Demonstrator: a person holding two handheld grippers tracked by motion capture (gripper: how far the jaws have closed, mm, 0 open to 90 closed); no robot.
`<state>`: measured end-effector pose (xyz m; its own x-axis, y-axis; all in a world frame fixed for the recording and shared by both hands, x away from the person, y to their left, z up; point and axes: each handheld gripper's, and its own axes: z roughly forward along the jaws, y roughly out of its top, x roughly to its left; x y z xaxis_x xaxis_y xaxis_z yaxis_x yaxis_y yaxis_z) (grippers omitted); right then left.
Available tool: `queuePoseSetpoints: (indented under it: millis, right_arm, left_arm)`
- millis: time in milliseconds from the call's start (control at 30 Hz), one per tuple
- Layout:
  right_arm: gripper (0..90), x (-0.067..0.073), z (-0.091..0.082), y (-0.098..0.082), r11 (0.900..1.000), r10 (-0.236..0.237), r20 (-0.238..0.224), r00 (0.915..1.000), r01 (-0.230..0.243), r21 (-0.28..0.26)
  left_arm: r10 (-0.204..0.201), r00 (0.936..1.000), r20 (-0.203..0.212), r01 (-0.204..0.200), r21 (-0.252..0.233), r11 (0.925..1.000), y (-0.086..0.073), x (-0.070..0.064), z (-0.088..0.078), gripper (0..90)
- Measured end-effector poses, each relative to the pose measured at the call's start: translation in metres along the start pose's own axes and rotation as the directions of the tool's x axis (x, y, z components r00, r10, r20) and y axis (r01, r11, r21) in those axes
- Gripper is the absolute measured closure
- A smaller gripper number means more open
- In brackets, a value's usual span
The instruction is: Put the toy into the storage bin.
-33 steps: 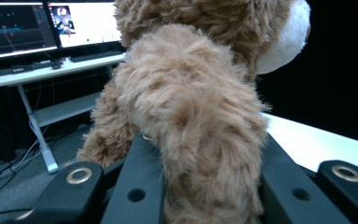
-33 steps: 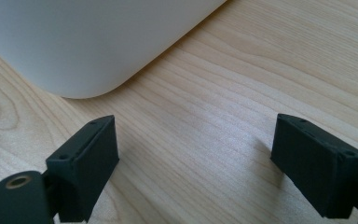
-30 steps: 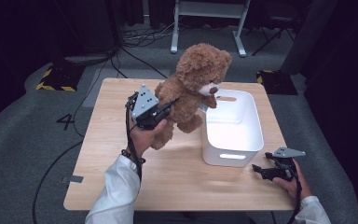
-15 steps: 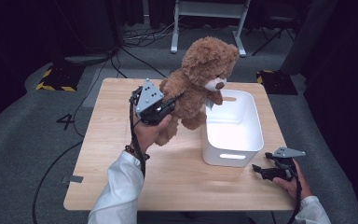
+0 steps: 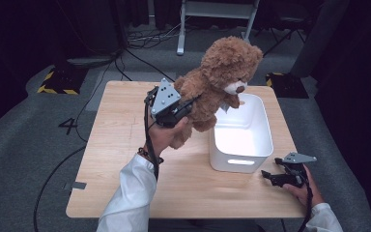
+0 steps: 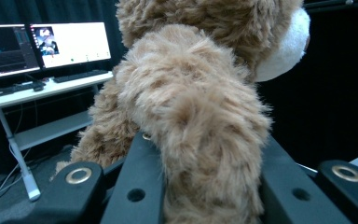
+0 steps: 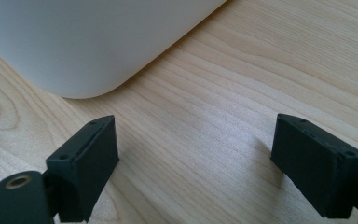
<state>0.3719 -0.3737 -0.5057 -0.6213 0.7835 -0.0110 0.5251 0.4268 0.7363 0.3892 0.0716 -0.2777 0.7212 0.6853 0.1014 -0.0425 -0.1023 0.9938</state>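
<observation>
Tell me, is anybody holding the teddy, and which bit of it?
Yes. The left gripper is shut on the teddy, pinching one furry limb, probably an arm. The right gripper is open on the table, holding nothing.

Fluffy brown plush teddy bear (image 5: 217, 82) with a white muzzle, plain white plastic bin (image 5: 241, 137), light wood-grain counter (image 5: 116, 145), black tools.
</observation>
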Motion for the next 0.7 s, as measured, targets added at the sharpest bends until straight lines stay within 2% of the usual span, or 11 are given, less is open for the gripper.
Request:
queuePoseSetpoints:
  millis: [267,433,700]
  right_arm:
    - [14.4,0.0,0.0,0.0,1.0,-0.002,0.001,1.0,0.002,0.0]
    - [14.4,0.0,0.0,0.0,1.0,-0.003,0.001,1.0,0.003,-0.001]
    - [14.4,0.0,0.0,0.0,1.0,-0.002,0.001,1.0,0.002,0.0]
  left_arm:
    - [0.018,0.9998,0.003,-0.018,-0.026,0.9995,0.02,-0.004,-0.001,79.4]
    - [0.003,0.9997,0.022,-0.002,-0.06,0.9982,0.029,-0.006,-0.001,79.4]
    - [0.004,0.9967,0.081,0.001,-0.057,0.9984,0.029,-0.025,0.021,79.3]
